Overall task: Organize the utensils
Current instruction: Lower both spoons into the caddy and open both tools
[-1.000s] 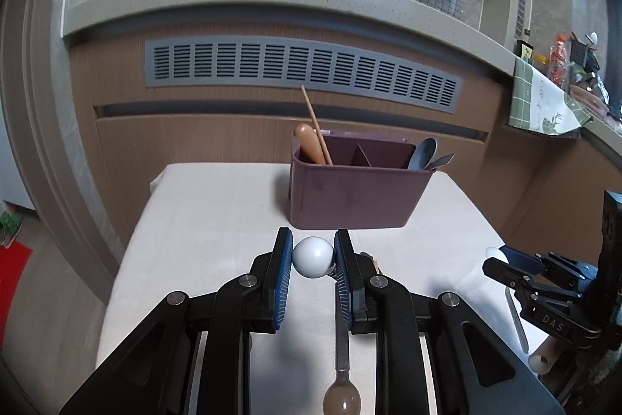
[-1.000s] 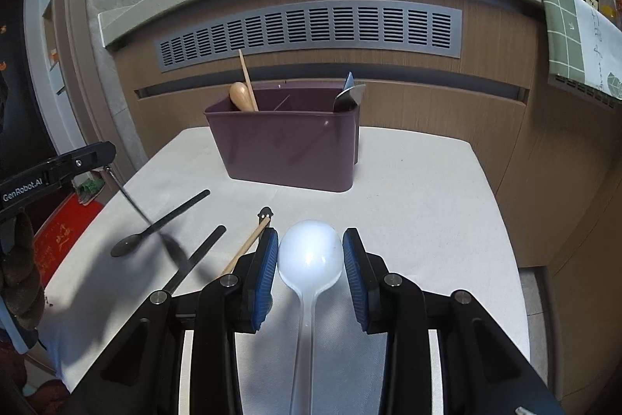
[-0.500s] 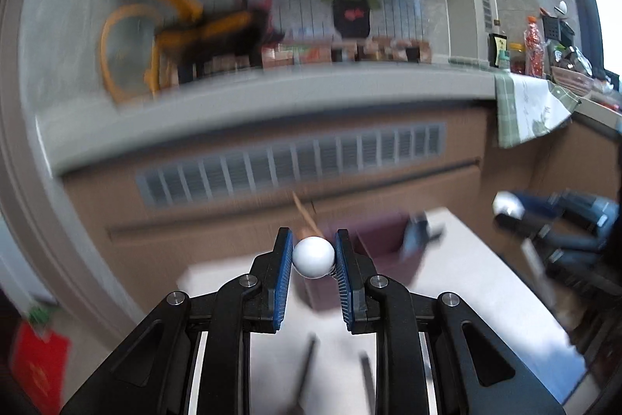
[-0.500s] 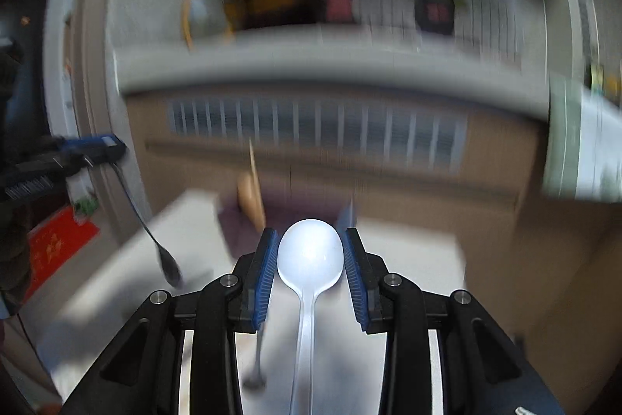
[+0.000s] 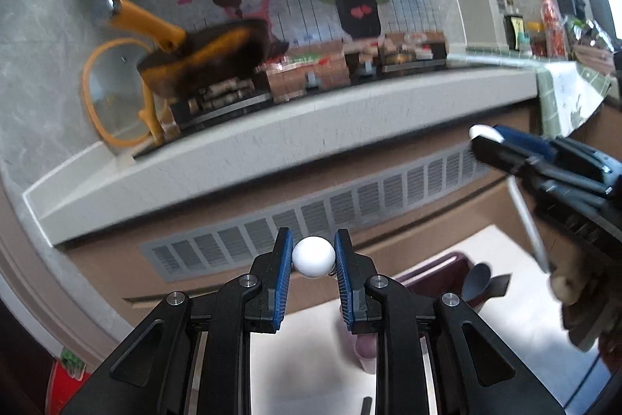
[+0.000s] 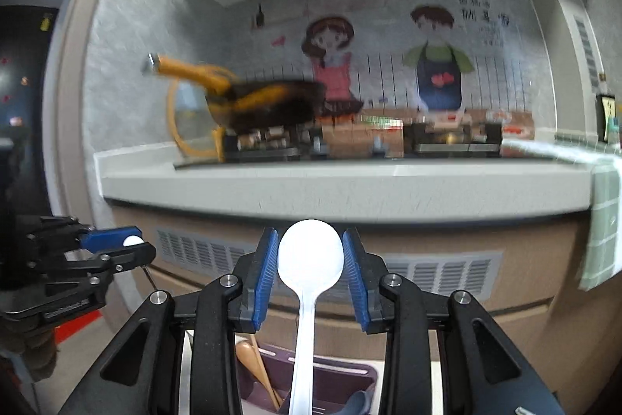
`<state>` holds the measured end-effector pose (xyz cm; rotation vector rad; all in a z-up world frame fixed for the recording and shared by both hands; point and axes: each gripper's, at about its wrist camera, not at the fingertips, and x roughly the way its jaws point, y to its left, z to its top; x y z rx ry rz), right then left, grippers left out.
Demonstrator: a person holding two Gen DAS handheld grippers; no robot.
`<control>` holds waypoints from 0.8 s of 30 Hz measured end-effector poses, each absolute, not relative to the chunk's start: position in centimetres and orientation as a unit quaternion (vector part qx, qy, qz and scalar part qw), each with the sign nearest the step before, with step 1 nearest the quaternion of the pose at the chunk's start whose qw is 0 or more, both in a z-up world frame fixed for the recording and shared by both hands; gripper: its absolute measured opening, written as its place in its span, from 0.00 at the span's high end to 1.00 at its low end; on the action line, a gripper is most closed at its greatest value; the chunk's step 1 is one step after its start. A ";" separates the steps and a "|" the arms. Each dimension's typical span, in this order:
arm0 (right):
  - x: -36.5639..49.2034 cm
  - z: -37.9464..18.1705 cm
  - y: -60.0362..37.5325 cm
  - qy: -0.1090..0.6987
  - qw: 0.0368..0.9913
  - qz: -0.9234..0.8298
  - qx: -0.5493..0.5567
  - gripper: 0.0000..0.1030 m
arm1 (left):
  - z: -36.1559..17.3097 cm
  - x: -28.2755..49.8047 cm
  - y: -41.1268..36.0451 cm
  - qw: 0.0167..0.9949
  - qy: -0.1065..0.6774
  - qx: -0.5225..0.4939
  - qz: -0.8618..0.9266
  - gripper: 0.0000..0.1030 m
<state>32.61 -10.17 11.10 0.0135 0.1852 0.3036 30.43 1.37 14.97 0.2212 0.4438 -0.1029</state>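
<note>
Both tongs are gripping something as we are holding them up above the purple utensil box [image 6: 311,382]. Our left gripper [image 5: 313,273] is squeezing a white ball [image 5: 313,256] between its blue pads [image 5: 283,275], the jaws nearly closed on it; whatever hangs beneath that ball is hidden. Our right gripper [image 6: 311,275] is pinching the bowl of a white spoon [image 6: 310,259], its handle dangling down toward the box. Inside the box, wooden utensils [image 6: 252,362] are leaning at the left end and a dark grey spoon [image 5: 477,279] is poking out at the right end. Behind the box, a grey counter [image 6: 350,185] is carrying a black and yellow pan [image 6: 268,102], blurred.
</note>
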 end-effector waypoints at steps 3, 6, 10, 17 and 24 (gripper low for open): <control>35.3 8.4 -9.1 0.119 0.981 0.150 0.012 0.69 | 13.2 32.2 1.6 0.963 0.240 0.113 -0.054 0.78; 37.3 6.4 -8.7 0.130 0.981 0.142 0.022 0.69 | 12.0 33.3 1.7 0.959 0.252 0.114 -0.055 0.78; 38.7 4.8 -9.2 0.127 0.983 0.126 0.040 0.69 | 10.8 34.6 1.4 0.957 0.261 0.117 -0.052 0.78; 39.6 3.4 -9.6 0.126 0.983 0.121 0.051 0.69 | 8.4 36.8 -0.5 0.948 0.289 0.112 -0.069 0.78; 38.9 1.7 -10.1 0.145 0.978 0.140 0.060 0.65 | 5.7 38.5 0.0 0.932 0.330 0.005 -0.154 0.78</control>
